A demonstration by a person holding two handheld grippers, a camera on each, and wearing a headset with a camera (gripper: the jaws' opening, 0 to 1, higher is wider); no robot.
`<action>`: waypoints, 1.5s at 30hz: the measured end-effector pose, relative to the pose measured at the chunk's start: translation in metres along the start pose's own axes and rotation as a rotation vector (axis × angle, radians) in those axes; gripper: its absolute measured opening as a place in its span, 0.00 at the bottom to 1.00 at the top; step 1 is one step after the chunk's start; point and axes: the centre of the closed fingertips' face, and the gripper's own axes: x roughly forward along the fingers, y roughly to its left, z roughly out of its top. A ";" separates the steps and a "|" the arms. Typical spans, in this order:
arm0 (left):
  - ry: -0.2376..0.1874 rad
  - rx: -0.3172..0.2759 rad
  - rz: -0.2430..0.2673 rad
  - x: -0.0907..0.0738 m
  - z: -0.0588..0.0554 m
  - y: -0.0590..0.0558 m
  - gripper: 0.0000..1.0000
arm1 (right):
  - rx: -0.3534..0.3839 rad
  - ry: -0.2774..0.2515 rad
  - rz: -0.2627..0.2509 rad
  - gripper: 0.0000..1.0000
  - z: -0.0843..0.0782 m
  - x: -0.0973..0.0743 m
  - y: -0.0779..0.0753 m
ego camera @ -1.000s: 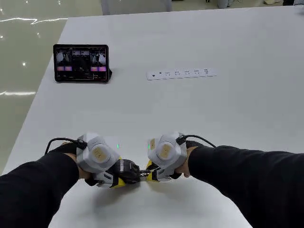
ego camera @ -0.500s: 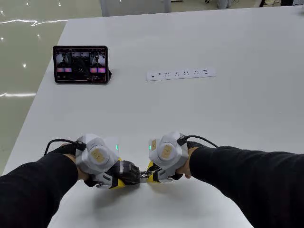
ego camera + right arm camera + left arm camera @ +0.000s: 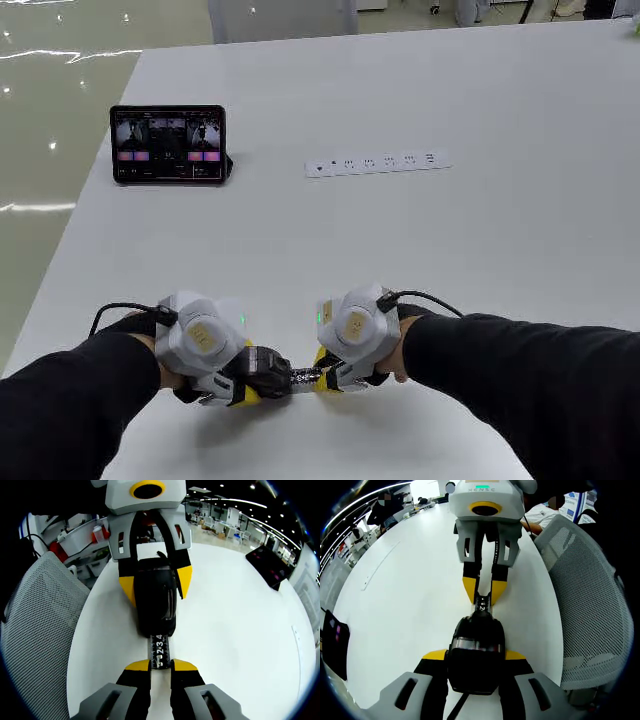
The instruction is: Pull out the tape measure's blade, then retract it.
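Black tape measure sits clamped in the left gripper near the worktop's front edge, right gripper pinching the barely extended blade; pull-out likely starts here, so draw the grippers steadily apart.

Bench lot, colours: white, black and pale grey, with yellow accents.
Boxy black plastic tape measure, glossy finish; its narrow metal blade is black, printed with white numerals and tick marks. Left gripper and right gripper: pale grey moulded shells, black inner arms, yellow fingertips, small green lights. Plain white matt tabletop. White oblong power strip with dark sockets. Black-framed tablet, screen tiled grey and pink. Black sleeves. Grey-white mesh chair back, fine grid pattern.
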 end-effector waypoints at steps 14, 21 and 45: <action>-0.001 0.006 -0.001 0.000 0.000 0.000 0.34 | 0.011 0.003 -0.004 0.10 -0.008 -0.005 0.000; -0.006 0.009 0.002 0.000 0.001 0.000 0.34 | 0.008 0.014 -0.004 0.11 -0.011 -0.008 0.000; -0.012 0.008 -0.001 0.000 0.001 -0.001 0.34 | 0.029 0.012 -0.004 0.11 -0.020 -0.015 0.000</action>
